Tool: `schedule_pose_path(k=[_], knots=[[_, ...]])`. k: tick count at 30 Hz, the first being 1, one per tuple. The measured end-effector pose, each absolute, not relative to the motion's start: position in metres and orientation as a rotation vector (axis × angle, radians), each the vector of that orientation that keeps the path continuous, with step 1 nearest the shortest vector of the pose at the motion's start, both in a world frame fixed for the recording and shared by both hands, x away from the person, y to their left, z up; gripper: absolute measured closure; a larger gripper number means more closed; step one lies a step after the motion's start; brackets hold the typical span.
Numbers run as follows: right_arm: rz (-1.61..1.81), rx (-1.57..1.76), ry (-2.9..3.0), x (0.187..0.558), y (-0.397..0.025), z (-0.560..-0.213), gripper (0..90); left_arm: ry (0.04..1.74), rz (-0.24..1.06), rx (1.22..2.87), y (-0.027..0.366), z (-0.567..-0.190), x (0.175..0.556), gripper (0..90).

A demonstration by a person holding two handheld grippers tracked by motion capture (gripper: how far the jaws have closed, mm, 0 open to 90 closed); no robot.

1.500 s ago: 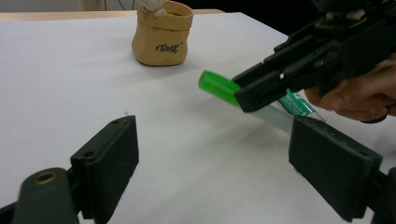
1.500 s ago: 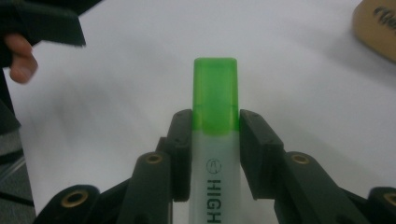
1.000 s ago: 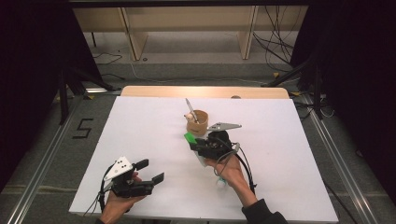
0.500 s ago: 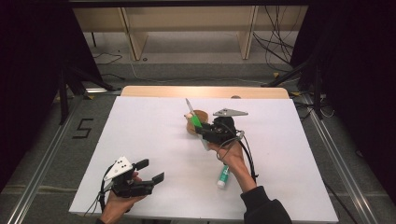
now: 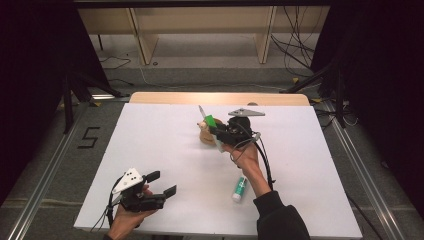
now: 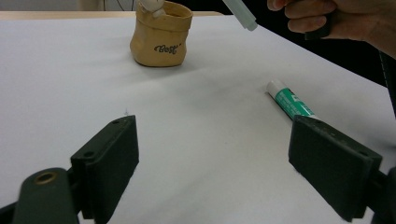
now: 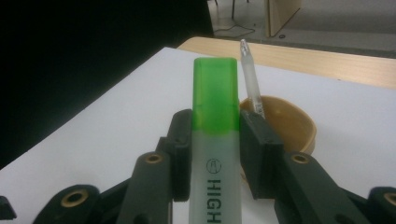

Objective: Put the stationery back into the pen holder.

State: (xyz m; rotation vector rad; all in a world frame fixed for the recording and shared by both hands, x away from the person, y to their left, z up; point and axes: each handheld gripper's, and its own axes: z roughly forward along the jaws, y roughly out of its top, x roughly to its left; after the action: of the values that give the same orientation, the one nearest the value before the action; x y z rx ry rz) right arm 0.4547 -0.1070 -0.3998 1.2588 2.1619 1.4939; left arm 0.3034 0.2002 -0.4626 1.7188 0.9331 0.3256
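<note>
Green-capped highlighter [image 7: 215, 140]: light, rigid, smooth plastic; clamped mid-barrel below cap in right hand-held gripper [image 7: 215, 154], poised beside tan cup [image 5: 206, 134] holding pen [image 7: 250, 79]. Nearer on white worktop [image 5: 165, 150]: left hand-held gripper [image 6: 224, 163] wide open, empty; glue stick [image 6: 289, 99] lying flat.

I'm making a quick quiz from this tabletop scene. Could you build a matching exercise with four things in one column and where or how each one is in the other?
Things:
1. highlighter
2. glue stick
3. clear pen
4. left gripper

States:
A. lying flat on the white table
B. open, holding nothing
C. standing in the tan pot
D. clamped between the jaws of the right gripper

Pairs: 1-D, 2-A, 3-C, 4-B
</note>
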Motion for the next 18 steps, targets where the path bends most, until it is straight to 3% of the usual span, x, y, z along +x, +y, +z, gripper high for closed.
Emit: schedule_pose_path(k=[18], knots=[[1.498,1.280,2.116,0.468,-0.107,-0.392,67.4,0.933,0.325,1.708,0.200,-0.462,0.303,15.9]])
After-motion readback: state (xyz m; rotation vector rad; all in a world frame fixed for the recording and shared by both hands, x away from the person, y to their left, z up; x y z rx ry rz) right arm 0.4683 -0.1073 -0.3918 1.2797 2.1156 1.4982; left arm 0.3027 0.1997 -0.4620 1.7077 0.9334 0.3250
